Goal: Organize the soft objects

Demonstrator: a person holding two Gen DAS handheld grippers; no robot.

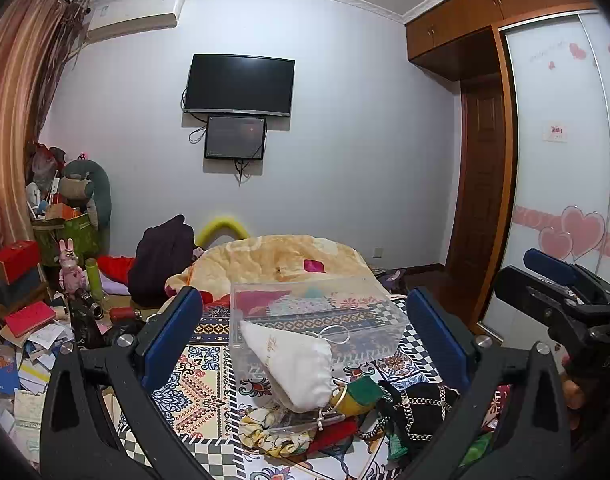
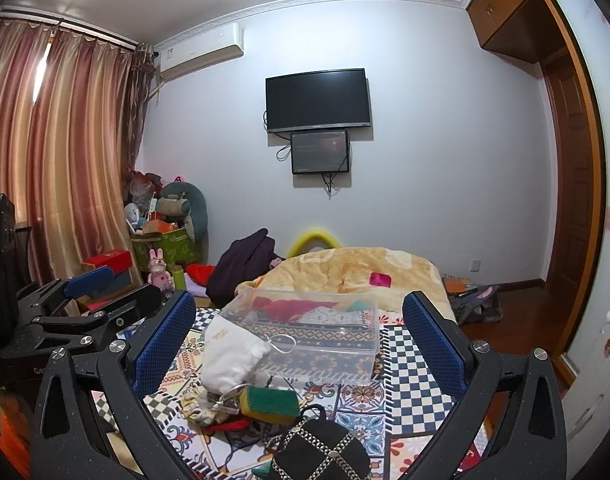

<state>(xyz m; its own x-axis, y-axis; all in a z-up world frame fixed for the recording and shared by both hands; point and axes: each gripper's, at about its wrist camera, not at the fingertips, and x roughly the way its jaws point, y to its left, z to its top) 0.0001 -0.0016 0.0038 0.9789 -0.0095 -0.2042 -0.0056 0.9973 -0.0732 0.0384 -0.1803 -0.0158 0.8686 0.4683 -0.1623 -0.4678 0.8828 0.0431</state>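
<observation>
Black grippers (image 1: 305,344), blue pads (image 2: 433,344), silver screws

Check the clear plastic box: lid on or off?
Off: the clear plastic box has no lid on its open rim; the white drawstring pouch leans against it.

Left tongs (image 1: 305,336), right tongs (image 2: 299,342) spread wide, empty.

- The black chain-trimmed pouch (image 2: 323,454), just below the right claw (image 2: 299,338), is cut off by the bottom edge.
- The red cloth (image 1: 331,436) under the white drawstring bag (image 1: 295,364) is mostly hidden.
- The writing on the white drawstring bag is too small to read.
- The clear box's (image 1: 317,312) contents are blurred through its wall.
</observation>
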